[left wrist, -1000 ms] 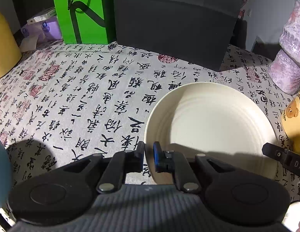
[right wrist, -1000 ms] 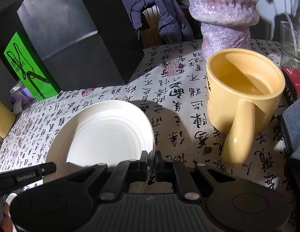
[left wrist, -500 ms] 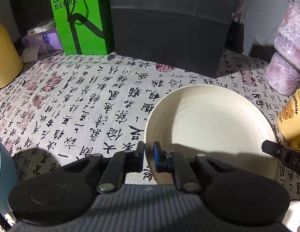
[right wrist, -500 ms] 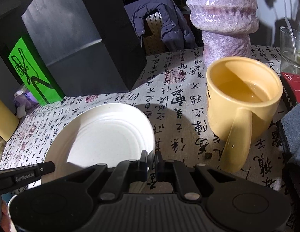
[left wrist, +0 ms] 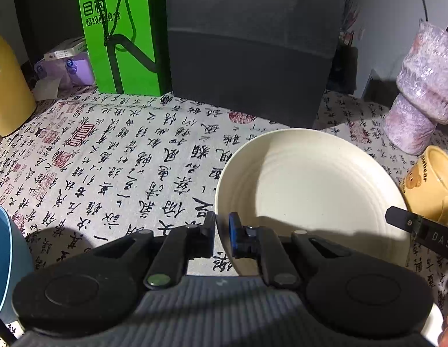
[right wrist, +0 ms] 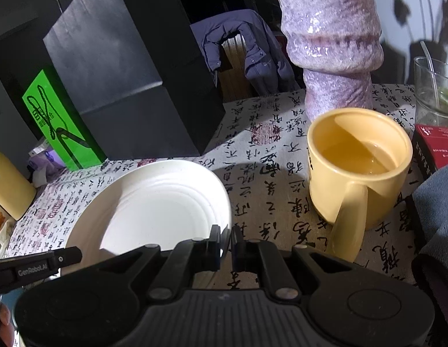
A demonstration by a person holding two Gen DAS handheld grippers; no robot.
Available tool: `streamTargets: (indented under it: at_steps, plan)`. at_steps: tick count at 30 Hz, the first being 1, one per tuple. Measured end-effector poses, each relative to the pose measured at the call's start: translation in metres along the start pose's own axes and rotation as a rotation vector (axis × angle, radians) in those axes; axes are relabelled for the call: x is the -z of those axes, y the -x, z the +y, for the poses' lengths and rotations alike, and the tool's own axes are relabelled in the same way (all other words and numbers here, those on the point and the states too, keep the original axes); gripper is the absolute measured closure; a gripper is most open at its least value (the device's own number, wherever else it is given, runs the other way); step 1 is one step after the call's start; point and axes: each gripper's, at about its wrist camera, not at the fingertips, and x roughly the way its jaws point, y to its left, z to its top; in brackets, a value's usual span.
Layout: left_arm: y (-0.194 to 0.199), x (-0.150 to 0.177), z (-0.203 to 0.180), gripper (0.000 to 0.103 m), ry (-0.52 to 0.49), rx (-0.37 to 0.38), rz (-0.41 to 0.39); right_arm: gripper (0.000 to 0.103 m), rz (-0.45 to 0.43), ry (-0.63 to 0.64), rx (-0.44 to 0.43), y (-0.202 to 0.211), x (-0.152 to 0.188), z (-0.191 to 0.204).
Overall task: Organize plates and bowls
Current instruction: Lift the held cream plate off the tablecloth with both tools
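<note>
The plate (left wrist: 310, 190), cream and ringed inside, sits over the surface (left wrist: 122, 159), which is covered by a cloth printed with black calligraphy. Both tongs grip it at once. The left tongs (left wrist: 222, 235) are pinched on its near left rim, one pad outside and the blue pad inside. The right tongs (right wrist: 226, 244) are pinched on its near right rim in the same way. Each pair stands narrow, with only the rim's thickness between the pads. Whether the plate's base touches the cloth cannot be told.

Just right of the plate stands a yellow mug (right wrist: 358, 167) with liquid in it, handle toward the camera. Behind the mug rises a mauve vase (right wrist: 331, 43), and a glass (right wrist: 435, 92) stands farther right beside a red box (right wrist: 435, 147). Behind the plate are a grey box (left wrist: 250, 57) and a green bag (left wrist: 122, 34). A blue bowl (left wrist: 7, 257) shows at the left edge.
</note>
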Motion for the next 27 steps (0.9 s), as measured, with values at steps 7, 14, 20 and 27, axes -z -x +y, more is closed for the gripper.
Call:
streamTargets:
  at_steps: [7,14,20,27]
  plan:
    - [0.014,-0.004,0.007,0.093,0.007,0.041,-0.026,0.096,-0.02,-0.002,-0.001,0.006,0.0,0.003]
    - [0.025,-0.008,0.02,0.093,0.027,0.053,-0.051,0.095,-0.035,0.018,-0.011,0.012,0.001,0.015]
    - [0.029,-0.011,0.027,0.093,0.027,0.07,-0.063,0.095,-0.06,0.039,-0.001,0.019,0.002,0.027]
    - [0.037,-0.015,0.032,0.093,0.025,0.096,-0.08,0.095,-0.077,0.033,0.0,0.027,-0.002,0.033]
